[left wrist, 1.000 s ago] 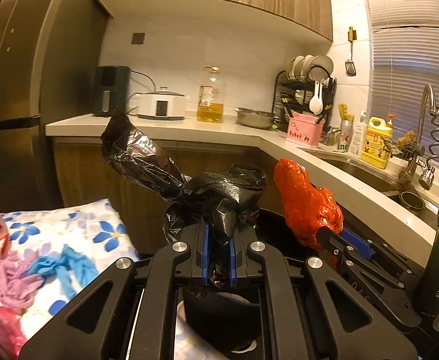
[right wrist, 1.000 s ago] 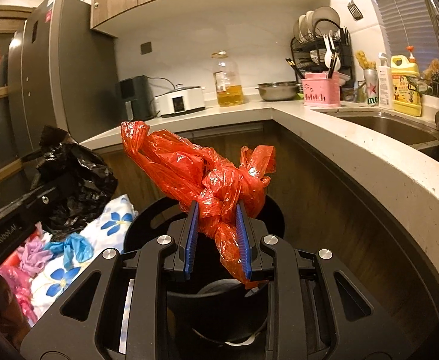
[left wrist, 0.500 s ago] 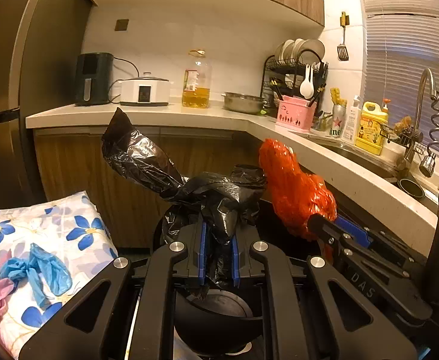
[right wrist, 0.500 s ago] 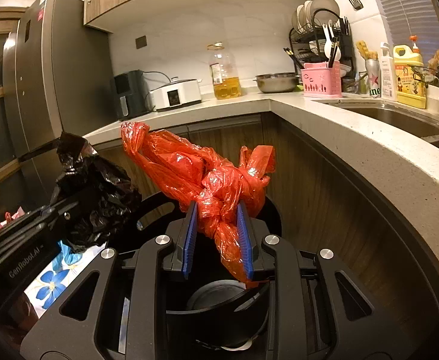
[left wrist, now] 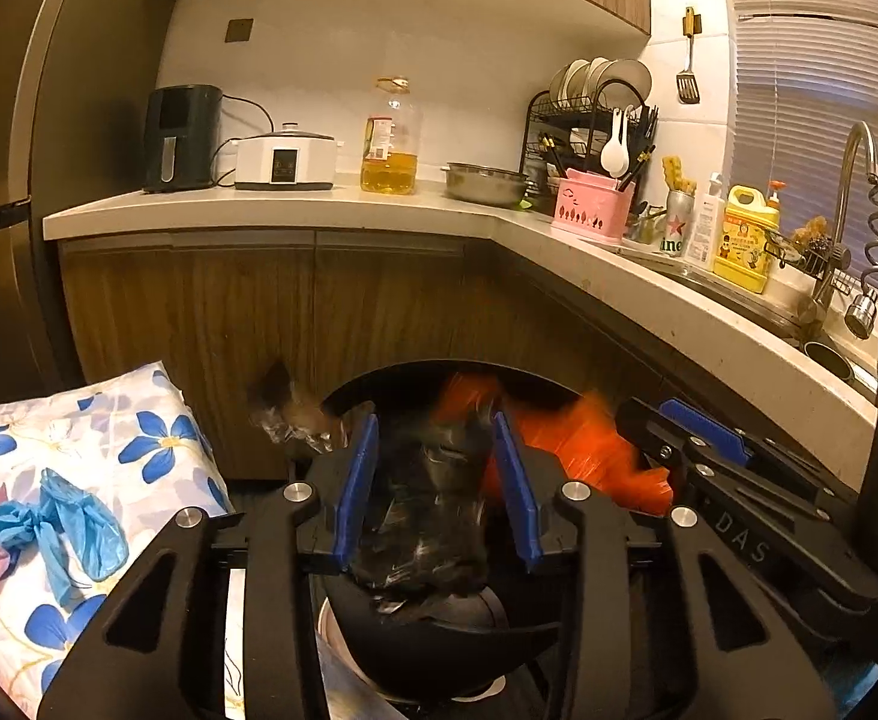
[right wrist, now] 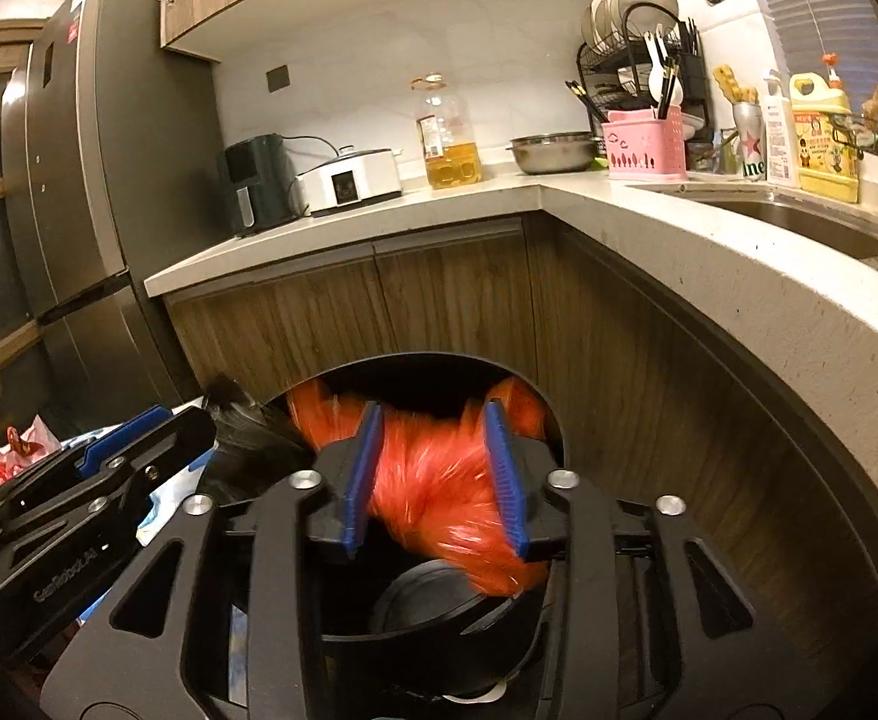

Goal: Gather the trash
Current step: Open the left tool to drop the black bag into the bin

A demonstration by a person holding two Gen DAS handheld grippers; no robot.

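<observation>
My left gripper (left wrist: 439, 480) is open above the round black bin (left wrist: 414, 369). The black trash bag (left wrist: 432, 516) is a blur between its spread blue pads, falling into the bin. My right gripper (right wrist: 435, 474) is open too. The red trash bag (right wrist: 439, 480) is a blur between its pads, dropping into the same bin (right wrist: 414, 363). The red bag (left wrist: 583, 444) shows to the right in the left wrist view. The black bag (right wrist: 246, 438) shows at the left in the right wrist view.
A flowered cloth (left wrist: 78, 480) with blue gloves (left wrist: 60, 528) and pink scraps lies at the left. A wooden cabinet (left wrist: 258, 312) and the L-shaped counter (right wrist: 739, 276) stand close behind and right of the bin. A fridge (right wrist: 78, 210) stands at the left.
Both grippers have opened. The black bag and the red bag have left the pads and are dropping into the bin. Both grippers have come lower over the bin.
</observation>
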